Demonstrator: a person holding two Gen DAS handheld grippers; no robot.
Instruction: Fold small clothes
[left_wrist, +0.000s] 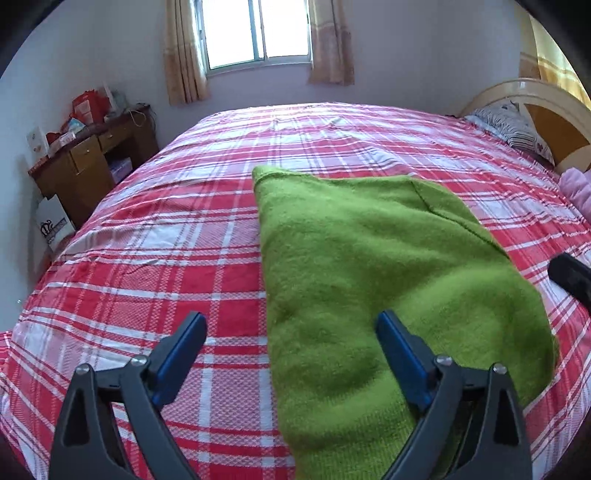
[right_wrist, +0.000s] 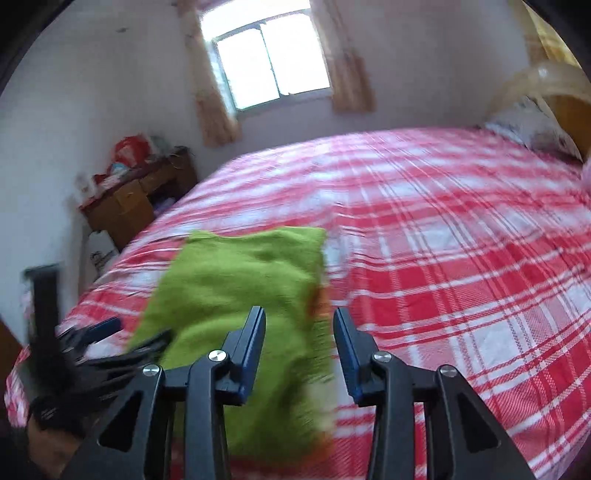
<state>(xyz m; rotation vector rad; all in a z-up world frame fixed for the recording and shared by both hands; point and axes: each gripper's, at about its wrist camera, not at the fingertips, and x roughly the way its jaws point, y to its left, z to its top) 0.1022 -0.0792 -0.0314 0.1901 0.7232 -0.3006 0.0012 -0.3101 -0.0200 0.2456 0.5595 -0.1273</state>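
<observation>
Left gripper (left_wrist: 290, 334) is angling down over the bed, jaws spread wide, nothing clamped; one finger is hanging above the green garment (left_wrist: 369, 266), the other above the plaid bedsheet (left_wrist: 147, 258). Right gripper (right_wrist: 299, 325) is also tilting down, jaws partly apart, gripping nothing, the garment's blurred right edge showing between them. Garment is lying folded and flat on the sheet, near the bed's front edge. Wooden desk (left_wrist: 92, 155) is standing by the far wall.
</observation>
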